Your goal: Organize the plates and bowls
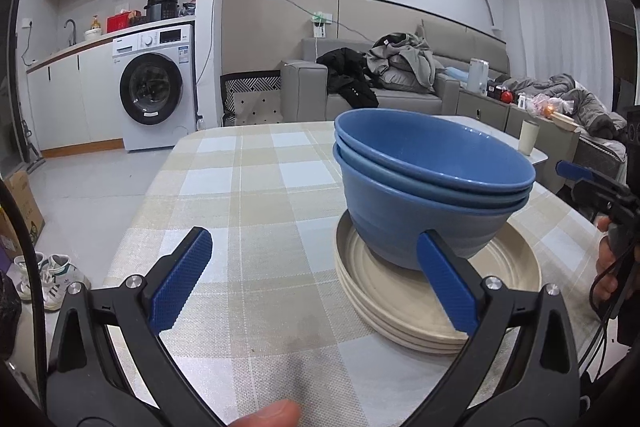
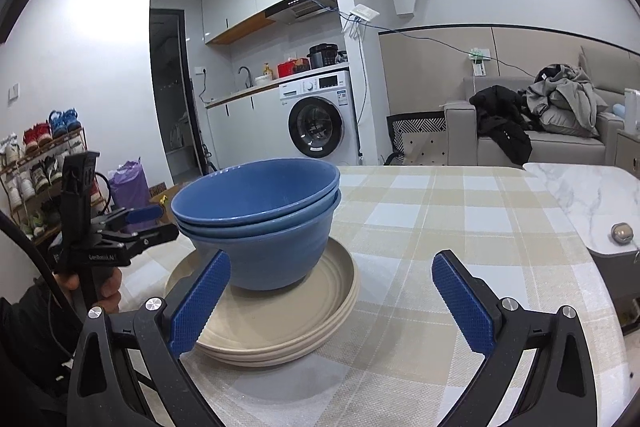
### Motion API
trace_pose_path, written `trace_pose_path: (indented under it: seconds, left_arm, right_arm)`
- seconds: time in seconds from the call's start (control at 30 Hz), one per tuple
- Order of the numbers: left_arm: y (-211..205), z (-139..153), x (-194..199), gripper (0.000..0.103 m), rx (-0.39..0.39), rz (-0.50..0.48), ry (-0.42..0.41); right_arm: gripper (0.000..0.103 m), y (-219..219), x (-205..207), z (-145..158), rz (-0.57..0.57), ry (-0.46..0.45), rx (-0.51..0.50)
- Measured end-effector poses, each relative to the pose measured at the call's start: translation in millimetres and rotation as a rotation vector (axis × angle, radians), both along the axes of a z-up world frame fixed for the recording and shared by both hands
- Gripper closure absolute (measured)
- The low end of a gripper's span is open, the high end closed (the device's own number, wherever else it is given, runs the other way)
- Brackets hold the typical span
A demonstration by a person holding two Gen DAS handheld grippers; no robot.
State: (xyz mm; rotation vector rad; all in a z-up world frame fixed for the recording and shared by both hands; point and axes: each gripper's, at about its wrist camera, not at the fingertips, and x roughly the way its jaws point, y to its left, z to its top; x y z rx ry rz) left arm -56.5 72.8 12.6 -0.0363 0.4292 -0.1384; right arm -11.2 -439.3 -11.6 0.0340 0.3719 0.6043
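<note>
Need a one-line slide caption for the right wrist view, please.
Open right gripper facing nested blue bowls stacked on beige plates on a checked tablecloth.

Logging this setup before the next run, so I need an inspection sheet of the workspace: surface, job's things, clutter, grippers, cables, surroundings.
Surface: table under a checked cloth.
Job's things: three nested blue bowls sit on a stack of beige plates.
Clutter: cup at the far edge; small ball on the marble side table.
Grippers: left gripper open, empty; right gripper open, empty.
Cables: black cord at the hand.
Surroundings: washing machine, sofa, shoe rack.
</note>
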Motion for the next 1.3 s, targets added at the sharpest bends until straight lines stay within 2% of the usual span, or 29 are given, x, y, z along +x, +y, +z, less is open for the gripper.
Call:
trace_pose_path:
  seconds: [0.27,0.57,1.3]
  left_arm:
    - [6,-5,4,0.001,-0.023,0.01,-0.015]
    - [3,-6,-2,0.001,0.001,0.007,-0.051]
    - [1,-7,-3,0.001,0.002,0.002,-0.052]
  right_arm:
    - [0.0,17,-9,0,0.028,-0.047,-0.082]
    - [0.0,14,-6,-1,0.025,-0.041,-0.058]
    - [0.0,13,-3,-3,0.03,-0.028,-0.051]
